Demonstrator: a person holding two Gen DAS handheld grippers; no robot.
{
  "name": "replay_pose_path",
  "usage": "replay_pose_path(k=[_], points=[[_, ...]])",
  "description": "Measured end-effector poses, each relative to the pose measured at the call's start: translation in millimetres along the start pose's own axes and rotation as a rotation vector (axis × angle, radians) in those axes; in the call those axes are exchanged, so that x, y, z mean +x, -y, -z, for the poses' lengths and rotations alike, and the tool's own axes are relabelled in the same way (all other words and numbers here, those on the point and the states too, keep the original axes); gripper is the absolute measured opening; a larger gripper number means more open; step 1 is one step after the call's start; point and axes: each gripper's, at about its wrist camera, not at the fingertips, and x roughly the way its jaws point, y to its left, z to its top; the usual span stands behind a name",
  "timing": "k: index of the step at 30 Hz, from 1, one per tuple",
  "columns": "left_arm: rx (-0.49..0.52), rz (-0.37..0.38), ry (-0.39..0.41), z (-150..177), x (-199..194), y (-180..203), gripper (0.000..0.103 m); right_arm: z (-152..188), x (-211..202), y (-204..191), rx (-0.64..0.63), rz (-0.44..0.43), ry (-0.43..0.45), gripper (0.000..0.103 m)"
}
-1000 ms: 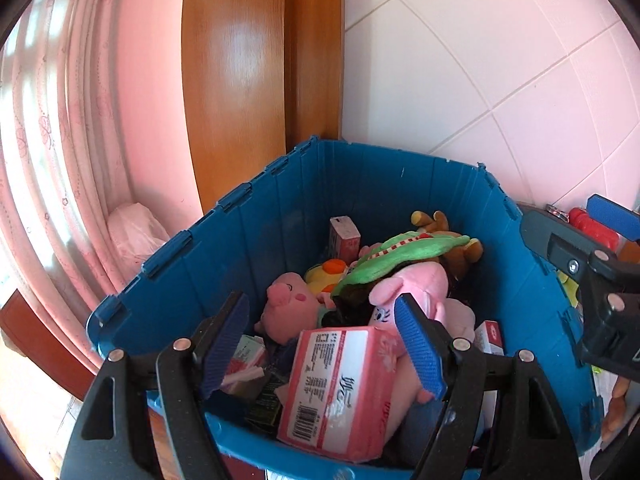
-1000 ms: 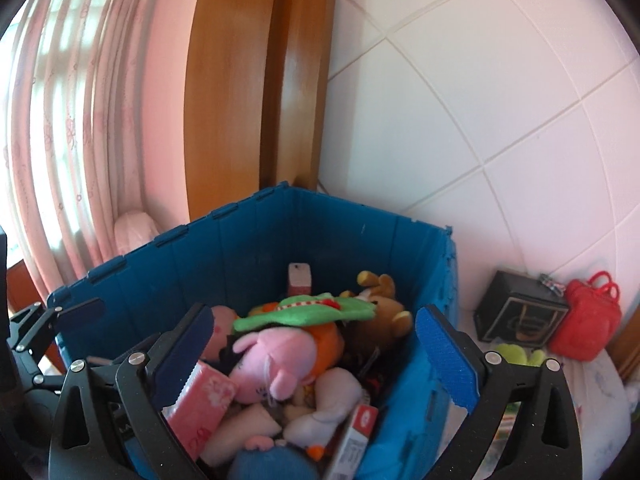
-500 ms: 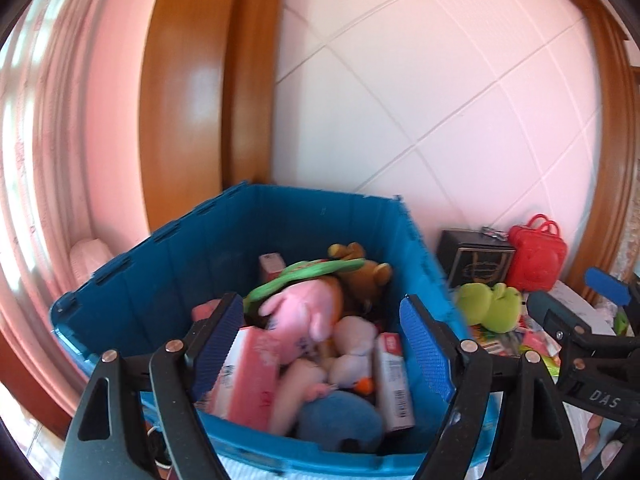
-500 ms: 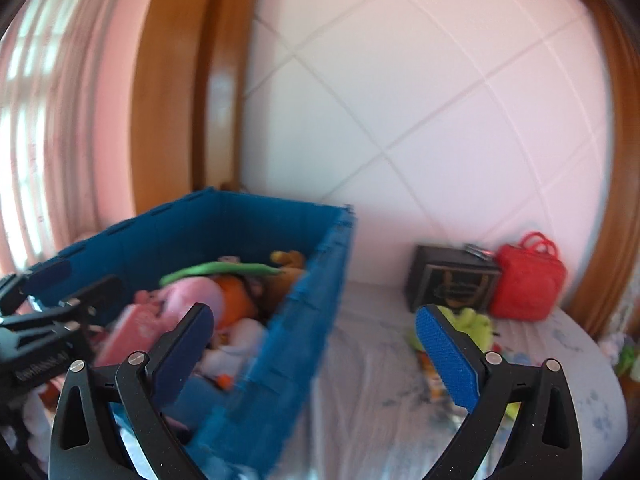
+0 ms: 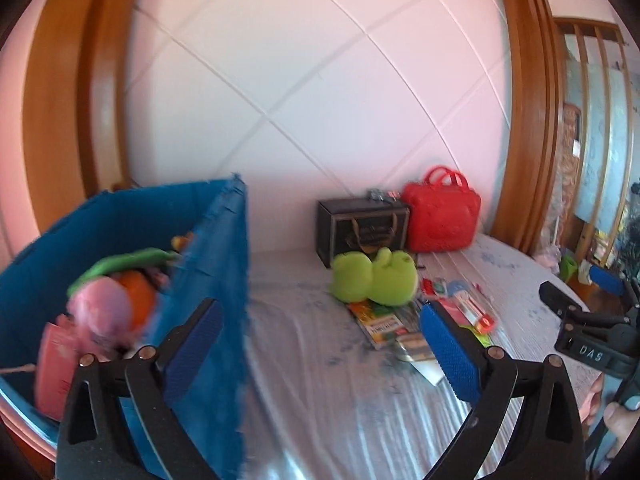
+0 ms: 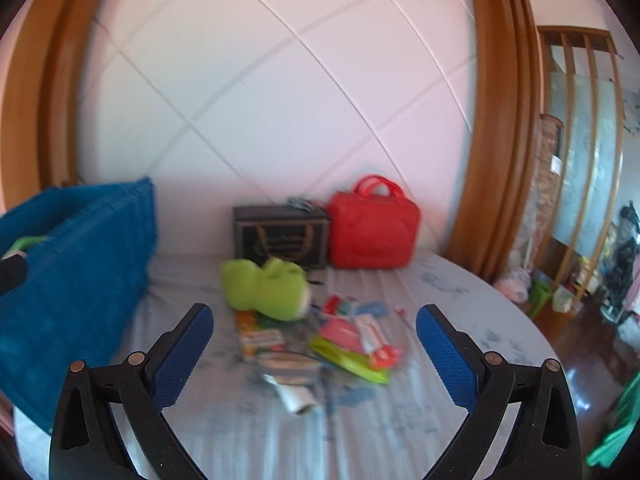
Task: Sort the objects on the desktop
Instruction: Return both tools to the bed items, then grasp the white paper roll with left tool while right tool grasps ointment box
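A blue crate full of plush toys and boxes stands at the left of the table. A green plush toy lies mid-table on a heap of snack packets. Behind it stand a dark box and a red case. My left gripper is opening wide with nothing between its jaws, its left finger beside the crate wall. My right gripper is open and empty, short of the packets, and shows at the right edge of the left wrist view.
The table has a pale striped cloth and a rounded right edge. A tiled wall and wooden door frames stand behind. A room with clutter on the floor lies to the right.
Both grippers swung right, from above the crate to over the table. The pink box that sat between the left jaws now lies in the crate, and those jaws stand wider.
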Motion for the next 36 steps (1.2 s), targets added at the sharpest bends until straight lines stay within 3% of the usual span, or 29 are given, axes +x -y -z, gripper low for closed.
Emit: replay_pose_path(k=[5,8,12,15,20,25,28,32,36], points=[[-0.029,0.013,-0.155,22,81,71,0.1,29,66,80,-0.004,0.0,-0.131,0.103],[-0.059,-0.029,-0.235,48,124,109,0.1,49,100,128,-0.03,-0.023,-0.206,0.103],[-0.097,-0.095,-0.358,85,171,137,0.1,72,151,166,-0.069,-0.065,-0.311,0.103],[-0.112,-0.137,-0.433,108,199,152,0.094,91,191,186,-0.092,-0.106,-0.394,0.103],[-0.139,-0.155,-0.539,131,241,170,0.087,110,234,197,-0.099,-0.177,-0.476,0.103],[-0.159,-0.142,-0.6,140,277,179,0.075,111,262,195,-0.102,-0.229,-0.502,0.103],[-0.156,-0.127,-0.607,141,289,184,0.075,109,279,189,-0.096,-0.251,-0.515,0.102],[-0.122,-0.11,-0.629,143,306,191,0.075,111,300,175,-0.088,-0.295,-0.548,0.088],[-0.115,-0.125,-0.667,151,323,187,0.074,112,320,158,-0.101,-0.324,-0.563,0.083]])
